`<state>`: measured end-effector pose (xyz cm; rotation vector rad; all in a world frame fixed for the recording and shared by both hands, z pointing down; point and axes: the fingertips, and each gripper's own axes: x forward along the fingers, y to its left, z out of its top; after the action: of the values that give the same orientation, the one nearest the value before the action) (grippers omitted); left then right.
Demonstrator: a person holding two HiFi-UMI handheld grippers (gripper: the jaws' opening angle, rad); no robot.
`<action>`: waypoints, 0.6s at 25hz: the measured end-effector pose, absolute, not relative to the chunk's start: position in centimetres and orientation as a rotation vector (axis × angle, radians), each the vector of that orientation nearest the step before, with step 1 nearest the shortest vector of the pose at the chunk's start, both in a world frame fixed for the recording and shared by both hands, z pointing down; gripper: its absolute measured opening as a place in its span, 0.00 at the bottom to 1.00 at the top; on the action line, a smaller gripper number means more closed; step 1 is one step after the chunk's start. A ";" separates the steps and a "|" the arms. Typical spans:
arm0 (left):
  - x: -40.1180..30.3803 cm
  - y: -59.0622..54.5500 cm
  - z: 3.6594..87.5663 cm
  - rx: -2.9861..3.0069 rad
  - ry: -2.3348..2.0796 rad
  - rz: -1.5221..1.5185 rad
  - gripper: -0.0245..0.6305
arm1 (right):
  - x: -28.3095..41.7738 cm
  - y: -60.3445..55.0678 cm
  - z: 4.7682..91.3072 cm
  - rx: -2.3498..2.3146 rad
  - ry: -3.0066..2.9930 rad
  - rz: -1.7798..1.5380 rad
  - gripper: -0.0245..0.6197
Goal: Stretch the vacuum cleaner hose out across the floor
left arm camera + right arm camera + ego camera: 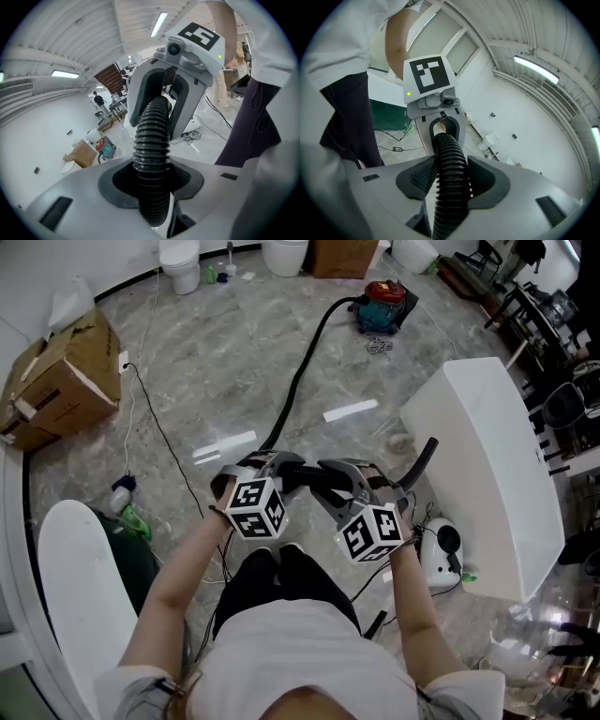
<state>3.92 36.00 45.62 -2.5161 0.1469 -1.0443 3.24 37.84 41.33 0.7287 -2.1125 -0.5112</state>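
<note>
Grey marbled floor (216, 352) is lying open ahead of me in the head view. I'm judging that's the run the hose is meant to fill.

White curved panel (487, 456) is standing at my right, near the hose's free end, so a pull toward that side probably has little room.

Black ribbed vacuum hose (302, 367) is trailing from the red-and-teal vacuum cleaner body (382, 304) at the far side. It is coming down the floor toward me, then lifting off the floor into my two grippers.

Left gripper (152, 168) is taking the vacuum-side stretch, its jaws standing narrow with the dark pads pressing on the ribs. Right gripper (450, 178) is taking the free-end stretch, its jaws a bit wider but also closing on the hose. The two are facing each other, nearly touching, with only a short piece of hose between them. I'm reading this as a paired grip so I can draw slack through or pull the two sides apart.

In each gripper view the hose is running lengthwise along my jaws and straight into the opposite gripper, not crossing them.

In the head view the long axis is starting at the vacuum body, bending left, then dropping almost straight toward me. Past my right gripper it is swinging right, with the free end pointing up and right toward the panel. It is not lying straight yet: there's a curve at the vacuum and a sharp turn at my hands.
</note>
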 end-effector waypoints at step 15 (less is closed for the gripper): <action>2.2 33.1 46.1 -2.777 0.407 -0.954 0.27 | 4.4 36.3 37.4 0.963 -2.171 -0.538 0.40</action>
<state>2.19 33.06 46.10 -2.7767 0.4072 -0.9542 4.43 36.30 37.42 0.9634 -2.1709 -0.5385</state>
